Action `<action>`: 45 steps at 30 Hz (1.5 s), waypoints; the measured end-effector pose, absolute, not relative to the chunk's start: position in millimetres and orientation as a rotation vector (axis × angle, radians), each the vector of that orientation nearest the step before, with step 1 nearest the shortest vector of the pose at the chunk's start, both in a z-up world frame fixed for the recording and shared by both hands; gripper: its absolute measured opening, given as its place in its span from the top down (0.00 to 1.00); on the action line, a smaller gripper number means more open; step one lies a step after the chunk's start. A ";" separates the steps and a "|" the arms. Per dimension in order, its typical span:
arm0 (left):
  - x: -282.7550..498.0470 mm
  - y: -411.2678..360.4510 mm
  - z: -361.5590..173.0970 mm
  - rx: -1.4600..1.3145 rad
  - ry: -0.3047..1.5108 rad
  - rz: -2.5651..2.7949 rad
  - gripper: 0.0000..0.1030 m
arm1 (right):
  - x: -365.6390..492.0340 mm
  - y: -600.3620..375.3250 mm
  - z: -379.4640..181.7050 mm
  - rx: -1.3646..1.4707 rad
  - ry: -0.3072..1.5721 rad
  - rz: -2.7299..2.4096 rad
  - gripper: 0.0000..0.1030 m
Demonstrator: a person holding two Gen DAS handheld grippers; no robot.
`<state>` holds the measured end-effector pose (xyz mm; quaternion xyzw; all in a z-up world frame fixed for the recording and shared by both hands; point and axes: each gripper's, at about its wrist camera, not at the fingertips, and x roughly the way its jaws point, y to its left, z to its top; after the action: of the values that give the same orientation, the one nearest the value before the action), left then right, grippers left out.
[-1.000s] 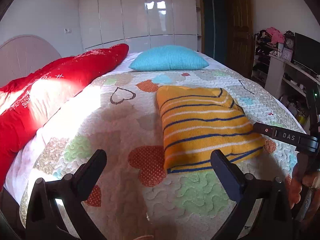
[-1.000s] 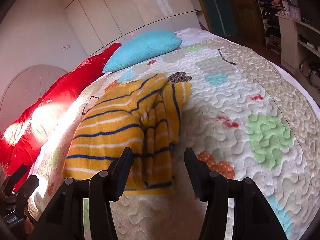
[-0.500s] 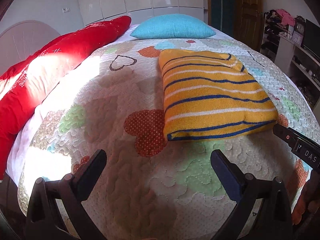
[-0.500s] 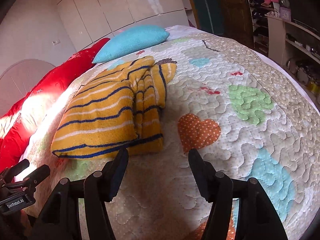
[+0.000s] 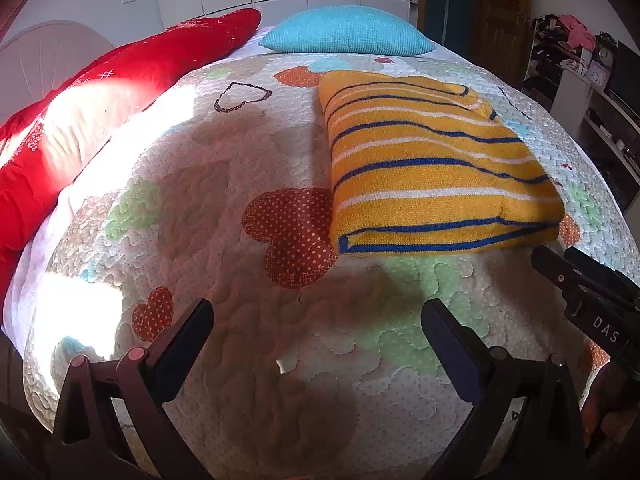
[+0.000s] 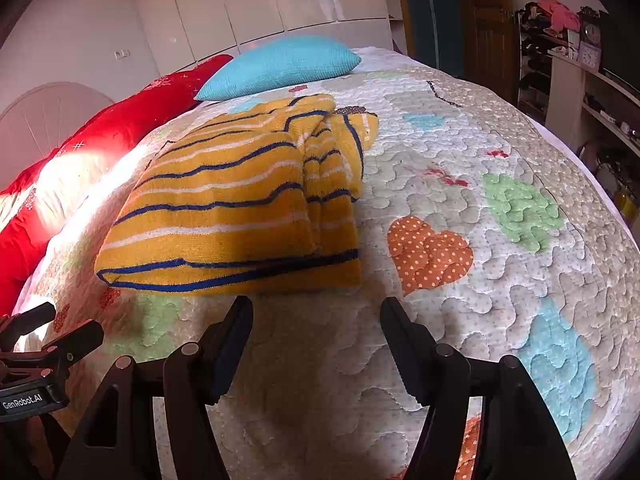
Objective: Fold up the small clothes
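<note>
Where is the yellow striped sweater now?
The folded yellow striped sweater lies on the heart-patterned quilt, in front of the blue pillow, beyond both grippers.

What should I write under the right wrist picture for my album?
Folded yellow striped sweater lies on the heart-patterned quilt, just beyond the empty right gripper, whose jaws are opening.

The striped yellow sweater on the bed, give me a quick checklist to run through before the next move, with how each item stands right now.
1. Striped yellow sweater folded into a compact block: ok.
2. Sweater lying flat on the quilt, nothing on top: ok.
3. Left gripper open, nothing between its fingers: ok.
4. Right gripper jaws opening, nothing between them, just short of the near hem: ok.
5. Right edge of the fold neat: not ok, a narrower layer sticks out beside the top one in the right wrist view.
6. Another garment waiting to be folded: cannot tell, none in view.
</note>
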<state>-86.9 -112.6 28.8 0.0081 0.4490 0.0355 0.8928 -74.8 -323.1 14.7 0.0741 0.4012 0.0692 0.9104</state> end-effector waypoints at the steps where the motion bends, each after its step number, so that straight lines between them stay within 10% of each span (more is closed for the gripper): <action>1: -86.8 -111.8 28.1 0.014 0.935 0.073 0.00 | -74.9 -322.8 14.9 0.150 0.827 0.140 0.31; 45: -87.7 -119.4 10.3 -0.048 1.037 -0.010 0.00 | -81.0 -322.2 21.4 0.066 0.826 0.054 0.27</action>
<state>-87.7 -119.4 10.3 -0.0229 0.4957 -0.0046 0.8682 -81.0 -322.2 21.4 0.0320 0.4013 0.0263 0.9150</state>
